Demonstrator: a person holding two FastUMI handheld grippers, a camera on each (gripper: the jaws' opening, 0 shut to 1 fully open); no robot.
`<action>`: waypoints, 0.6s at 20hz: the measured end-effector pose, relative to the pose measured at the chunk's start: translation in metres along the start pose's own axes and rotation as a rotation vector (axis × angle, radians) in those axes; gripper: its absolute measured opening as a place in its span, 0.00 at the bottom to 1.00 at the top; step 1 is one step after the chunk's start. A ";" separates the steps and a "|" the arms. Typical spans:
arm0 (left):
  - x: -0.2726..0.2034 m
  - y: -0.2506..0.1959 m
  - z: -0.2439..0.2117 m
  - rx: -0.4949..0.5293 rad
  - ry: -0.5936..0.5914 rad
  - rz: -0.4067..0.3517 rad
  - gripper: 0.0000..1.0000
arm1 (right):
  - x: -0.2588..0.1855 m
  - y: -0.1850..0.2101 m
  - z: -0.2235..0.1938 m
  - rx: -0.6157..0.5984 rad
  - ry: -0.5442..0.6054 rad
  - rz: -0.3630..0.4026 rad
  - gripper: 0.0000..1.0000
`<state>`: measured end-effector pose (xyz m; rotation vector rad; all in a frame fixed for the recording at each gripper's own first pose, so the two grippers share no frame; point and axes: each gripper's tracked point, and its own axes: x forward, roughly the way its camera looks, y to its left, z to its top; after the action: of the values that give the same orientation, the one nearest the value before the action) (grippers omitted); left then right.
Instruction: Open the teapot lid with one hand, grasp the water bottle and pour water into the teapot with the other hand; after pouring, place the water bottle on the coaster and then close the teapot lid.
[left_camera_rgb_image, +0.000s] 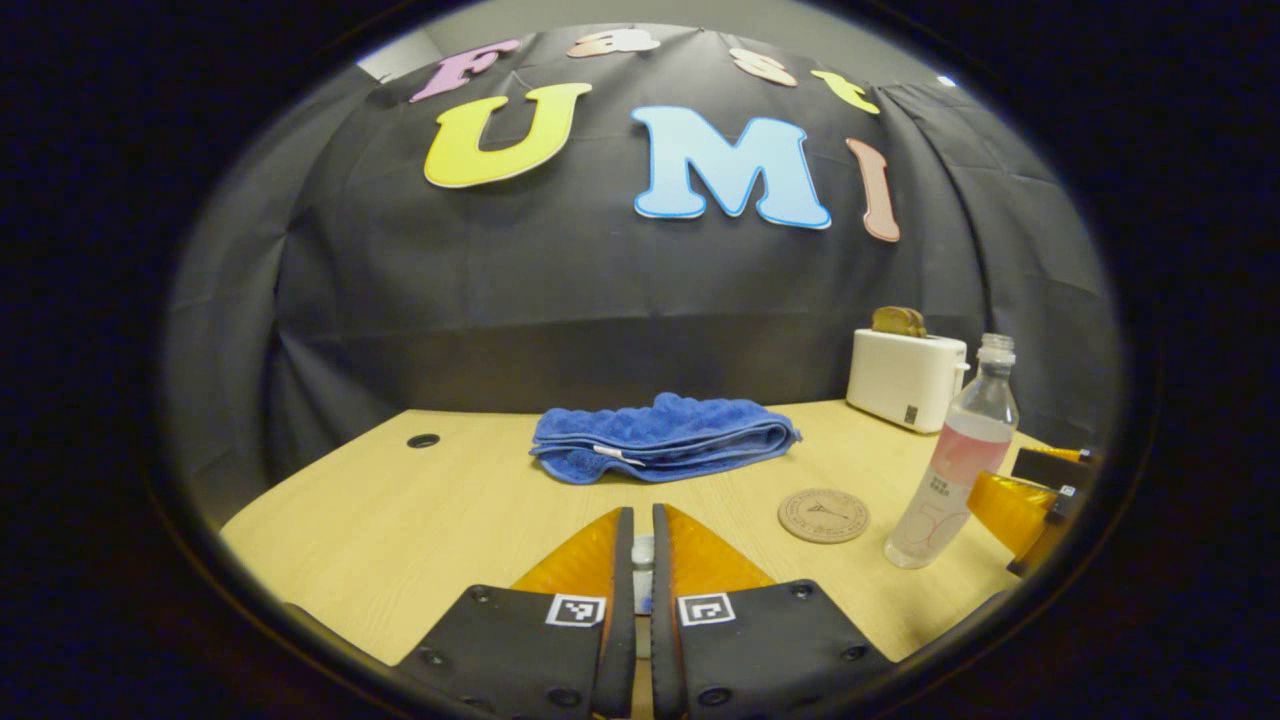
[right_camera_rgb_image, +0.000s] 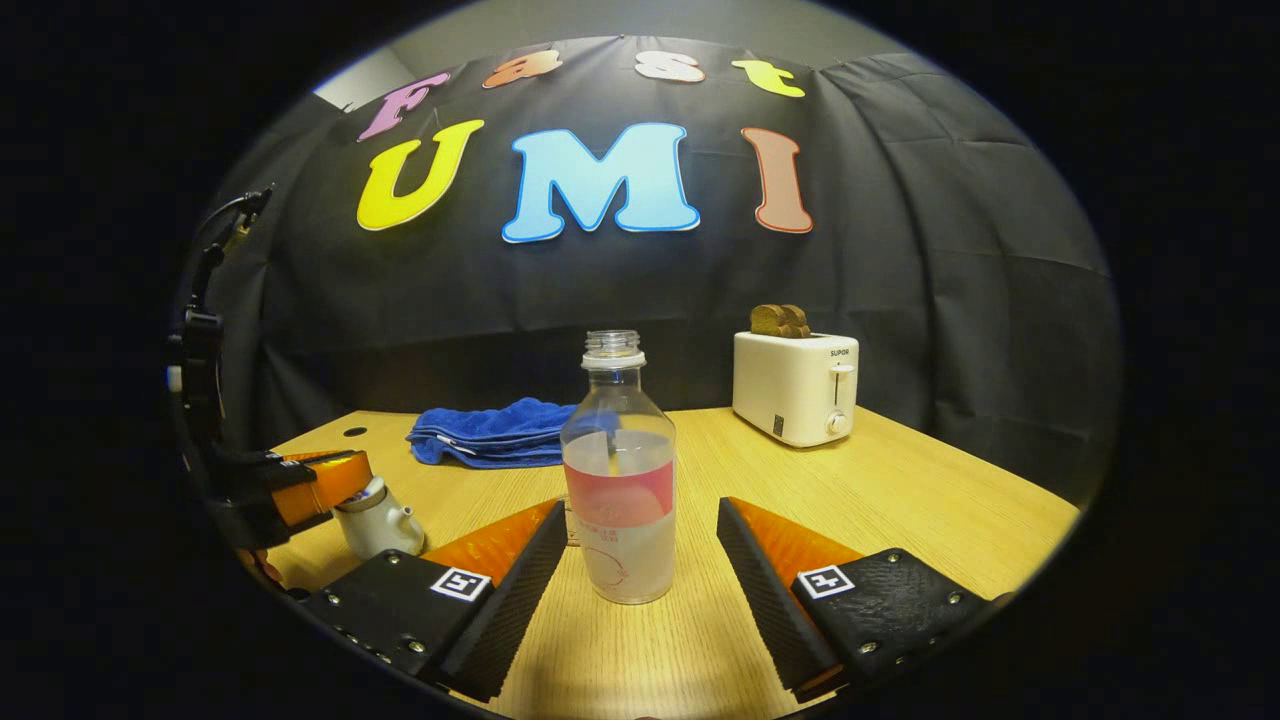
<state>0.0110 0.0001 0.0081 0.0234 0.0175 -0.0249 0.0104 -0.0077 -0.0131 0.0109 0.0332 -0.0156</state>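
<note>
On the table (right_camera_rgb_image: 900, 480):
Water bottle (right_camera_rgb_image: 618, 480): stood upright and uncapped, partly filled, between the spread fingers of the right gripper (right_camera_rgb_image: 640, 560), touched by neither.
Right gripper: held wide open around the bottle.
Coaster (left_camera_rgb_image: 823, 515): laid flat just beside the bottle's base in the left gripper view.
Teapot (right_camera_rgb_image: 378, 520): seen at the left in the right gripper view, under the left gripper (left_camera_rgb_image: 642, 560).
Left gripper: fingers drawn narrow, a small pale part seen pinched between them; what it is cannot be told.
Blue towel (left_camera_rgb_image: 660, 437): folded, farther back.
Toaster (right_camera_rgb_image: 795, 385): set at the rear, bread seen in its slot.
</note>
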 end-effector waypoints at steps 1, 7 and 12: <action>-0.002 0.001 0.006 -0.019 -0.013 -0.011 0.13 | 0.001 0.001 0.000 -0.002 0.001 0.000 0.96; -0.004 0.037 0.018 -0.034 -0.039 0.029 0.13 | 0.010 0.004 -0.005 -0.022 0.016 -0.006 0.96; -0.007 0.098 0.008 -0.044 -0.019 0.126 0.13 | 0.020 0.008 -0.011 -0.037 0.040 -0.011 0.96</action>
<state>0.0064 0.0983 0.0188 -0.0200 -0.0025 0.1011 0.0303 -0.0004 -0.0244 -0.0261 0.0738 -0.0261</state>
